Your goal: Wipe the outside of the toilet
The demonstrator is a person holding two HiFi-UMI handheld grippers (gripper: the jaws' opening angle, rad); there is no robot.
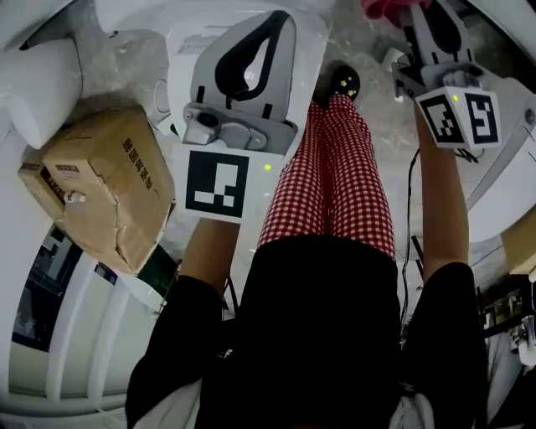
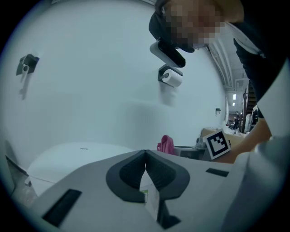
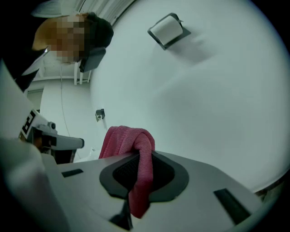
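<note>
The right gripper is squeezed tight on a pink cloth, which pokes up above its jaws and hangs down below them. The left gripper is pressed closed too, with nothing in it. Both are held up in front of a white wall, and the cloth touches nothing. The white toilet sits low, just past the left gripper. I think the wiping has not started. Next, the cloth needs to go down onto the toilet's side and rub, gripped tight.

Right claw grips a pink cloth; left claw hovers over the white toilet.
</note>
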